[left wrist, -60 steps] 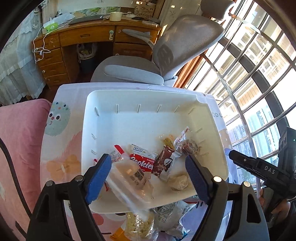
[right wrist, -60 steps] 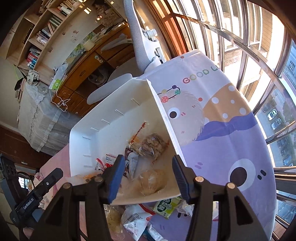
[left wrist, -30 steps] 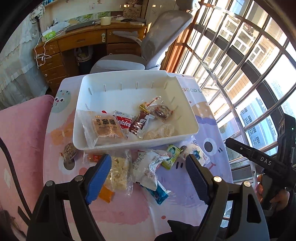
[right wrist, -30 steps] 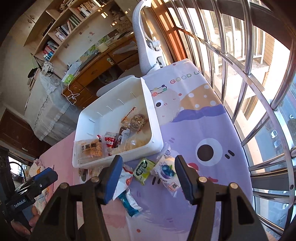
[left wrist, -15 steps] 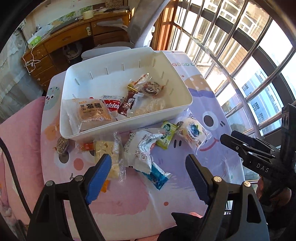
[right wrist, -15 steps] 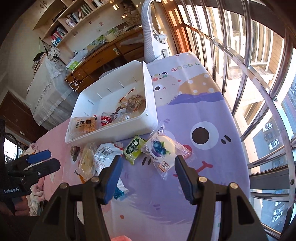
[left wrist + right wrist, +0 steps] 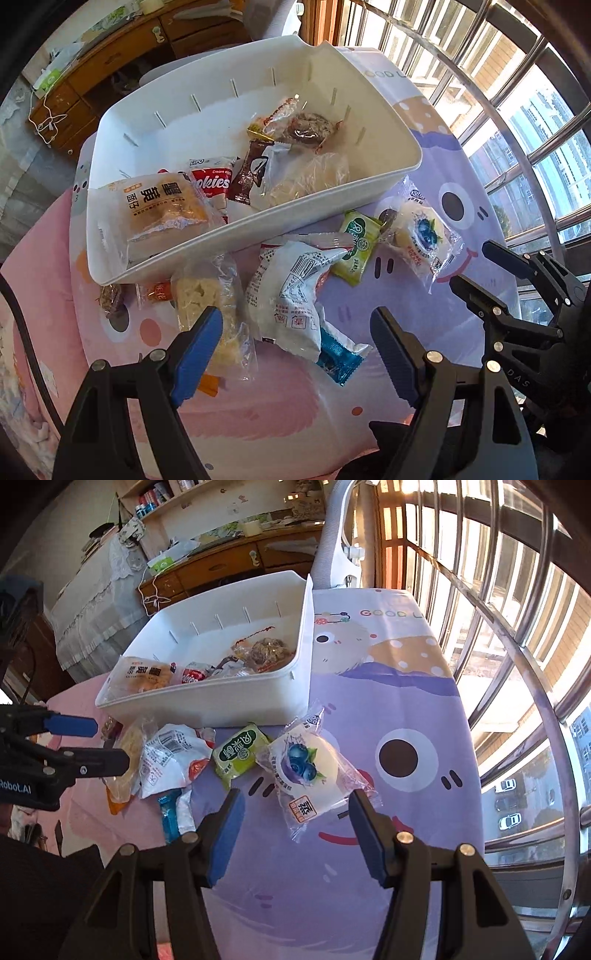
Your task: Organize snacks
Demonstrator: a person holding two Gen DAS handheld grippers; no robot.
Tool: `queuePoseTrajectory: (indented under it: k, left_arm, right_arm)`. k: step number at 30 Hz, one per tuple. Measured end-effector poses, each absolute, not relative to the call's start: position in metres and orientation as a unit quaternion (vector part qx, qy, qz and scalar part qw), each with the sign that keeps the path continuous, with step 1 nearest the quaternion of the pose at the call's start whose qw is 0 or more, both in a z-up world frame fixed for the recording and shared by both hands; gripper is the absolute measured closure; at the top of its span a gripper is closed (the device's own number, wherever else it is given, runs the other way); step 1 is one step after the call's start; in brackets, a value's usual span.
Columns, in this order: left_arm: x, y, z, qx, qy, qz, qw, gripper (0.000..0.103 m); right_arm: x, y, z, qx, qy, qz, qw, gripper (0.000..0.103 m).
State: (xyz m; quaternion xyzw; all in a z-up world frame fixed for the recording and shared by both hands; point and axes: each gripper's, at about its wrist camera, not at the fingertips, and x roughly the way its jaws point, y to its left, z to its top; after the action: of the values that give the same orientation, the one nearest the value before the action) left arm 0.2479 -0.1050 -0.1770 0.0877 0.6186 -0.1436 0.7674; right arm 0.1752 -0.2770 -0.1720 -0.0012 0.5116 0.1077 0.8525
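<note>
The loose snacks lie crowded against the near wall of the white plastic bin, on the counter with the pastel cartoon cloth, and that crowding is the likely trouble. The left claw, jaws apart and empty, hangs over the crinkled white barcode packet, which overlaps the teal foil wrapper and lies just beside the clear bag of pale crackers; a careless pinch could drag two at once. The right claw, also apart and empty, frames the round blueberry cake in clear wrap; its slick film may slip. The purple side near the window is bare, with the counter edge close below both claws.
</note>
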Motion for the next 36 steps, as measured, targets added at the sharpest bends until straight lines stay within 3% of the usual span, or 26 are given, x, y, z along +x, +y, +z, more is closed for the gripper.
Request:
queuePoseTrajectory:
  k: [18, 21, 28, 36]
  left_arm:
    - [0.28, -0.124, -0.252, 0.135, 0.657, -0.151, 0.727, 0.022]
    - [0.282, -0.127, -0.261, 0.14, 0.66, -0.149, 0.723, 0.022]
    - [0.286, -0.129, -0.276, 0.131, 0.668, -0.141, 0.719, 0.037]
    - [0.289, -0.116, -0.281, 0.112, 0.672, -0.141, 0.718, 0.041]
  right_arm:
    - [0.205, -0.25, -0.219, -0.137, 0.504, 0.124, 0.844, 0.043]
    - [0.21, -0.248, -0.225, -0.15, 0.5, 0.126, 0.844, 0.039]
    - [0.219, -0.248, -0.233, -0.151, 0.496, 0.128, 0.845, 0.034]
    - [0.222, -0.249, -0.238, -0.149, 0.495, 0.129, 0.846, 0.033]
